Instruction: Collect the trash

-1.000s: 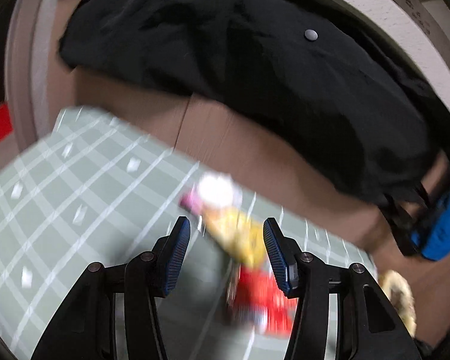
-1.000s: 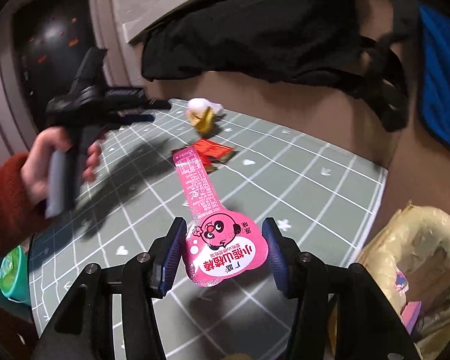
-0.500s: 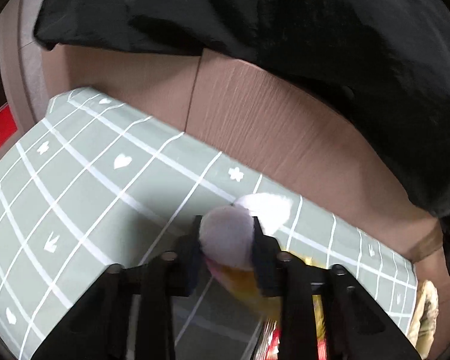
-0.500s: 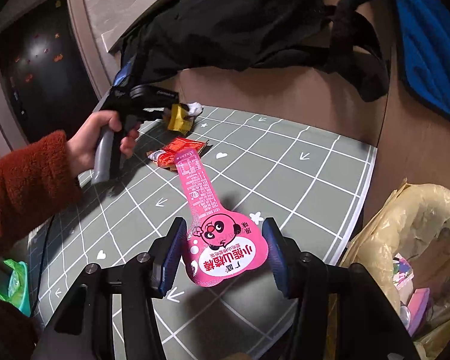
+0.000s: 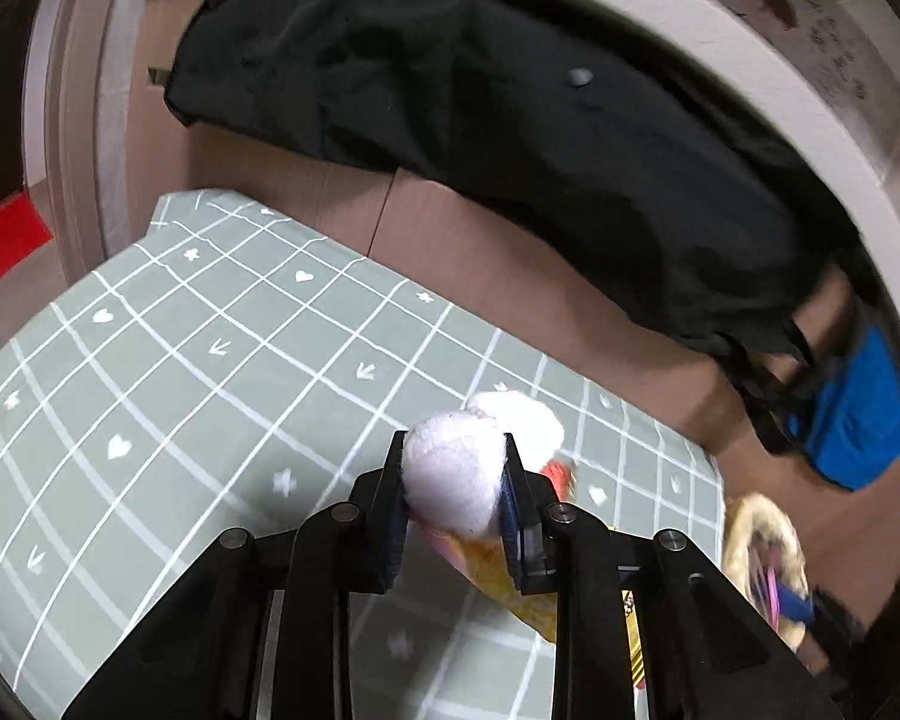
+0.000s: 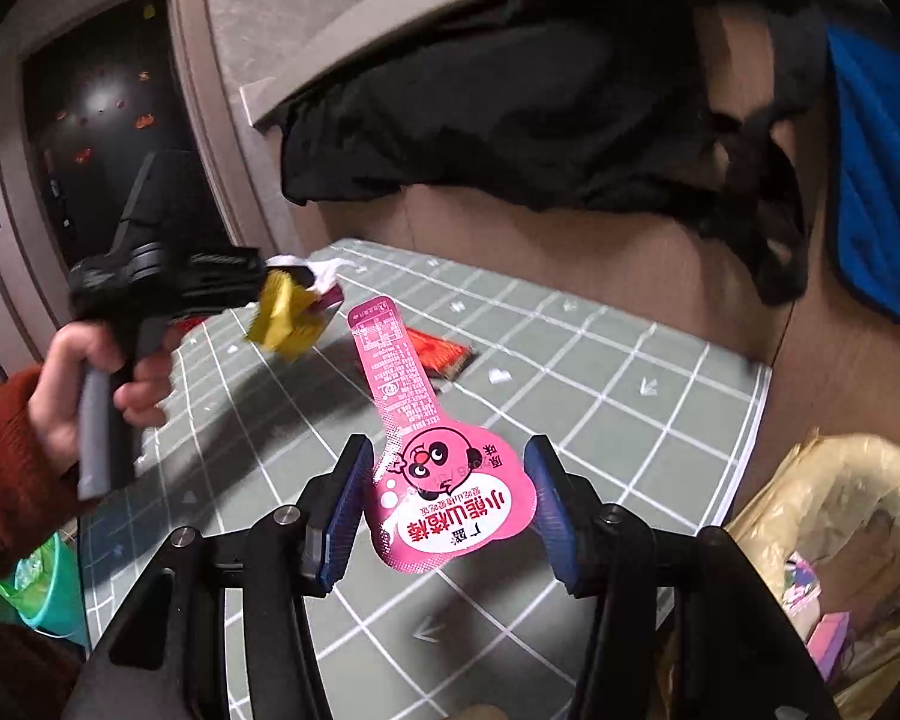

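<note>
1. Your left tool [image 5: 453, 489] is clamped on a white tissue wad [image 5: 450, 480]; both pads press its sides, and a yellow wrapper [image 5: 510, 576] hangs from the same bundle just below.
2. From the right wrist view, that left tool [image 6: 270, 282] is held clear above the green gridded worktop [image 6: 570, 372], with the yellow wrapper [image 6: 285, 324] and white tissue dangling at its tip. Your left hand [image 6: 90, 384], in a rust-coloured sleeve [image 6: 6, 480], grips the grey handle.
3. Your right tool [image 6: 447, 516] has its blue pads standing wide on either side of a pink lollipop-shaped packet [image 6: 444, 498]. The packet's round end lies between the pads; whether they touch its edges cannot be told.
4. The pink packet's narrow neck points away from you across the worktop.
5. A red wrapper [image 6: 435, 354] lies flat on the worktop beyond the packet's neck.
6. A bin lined with a yellowish bag [image 6: 834, 528] sits off the worktop's right edge, with coloured scraps inside.
7. A black garment [image 5: 510, 138] drapes over the brown cardboard wall [image 5: 480, 252] behind the worktop.
</note>
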Available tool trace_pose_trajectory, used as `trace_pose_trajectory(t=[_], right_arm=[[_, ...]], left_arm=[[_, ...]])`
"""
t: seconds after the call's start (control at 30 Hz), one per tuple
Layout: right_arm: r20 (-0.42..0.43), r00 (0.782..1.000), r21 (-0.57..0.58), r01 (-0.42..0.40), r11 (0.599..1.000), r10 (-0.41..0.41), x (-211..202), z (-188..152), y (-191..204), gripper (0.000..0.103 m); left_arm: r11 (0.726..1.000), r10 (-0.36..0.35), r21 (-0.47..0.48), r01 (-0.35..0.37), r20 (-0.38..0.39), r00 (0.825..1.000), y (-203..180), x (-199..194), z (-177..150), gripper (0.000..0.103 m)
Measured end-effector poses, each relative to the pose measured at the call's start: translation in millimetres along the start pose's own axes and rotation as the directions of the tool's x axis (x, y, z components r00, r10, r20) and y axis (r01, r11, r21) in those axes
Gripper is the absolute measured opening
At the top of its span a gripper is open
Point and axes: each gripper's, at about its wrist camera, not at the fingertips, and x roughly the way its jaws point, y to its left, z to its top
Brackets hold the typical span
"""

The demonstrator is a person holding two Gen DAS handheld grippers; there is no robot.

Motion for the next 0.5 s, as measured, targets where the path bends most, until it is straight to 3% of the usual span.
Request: trace_pose_trajectory(t=[0.13,0.23,0.3,0.5], right_arm=[[0.003,1.000,-0.020,0.004,1.000,-0.004,-7.8,-1.4,7.8,0.049],[-0.006,1.000,-0.021,0.009,1.000,-0.009,-10.0,-6.6,9.7,0.049],[-0.015,1.000,-0.018,0.011,1.000,-0.012,-9.3,-9.3,9.8,0.049],[-0.031,0.999,-0.020,0.008,1.000,-0.009,-6.5,-15.4,12.6,0.049]], left_arm=[[0.998,-0.010,0.059,0.011,-0.022,1.000,-4.4,-20.4,-30.8,0.030],[0.992,-0.097,0.077,0.102,-0.067,0.993,1.5,-23.1,-53.4,0.046],[0.990,-0.118,0.073,0.124,-0.078,0.990,5.0,-26.4,-62.2,0.050],[0.996,-0.092,0.010,0.093,-0.071,0.993,25.3,-41.1,-68.1,0.051]])
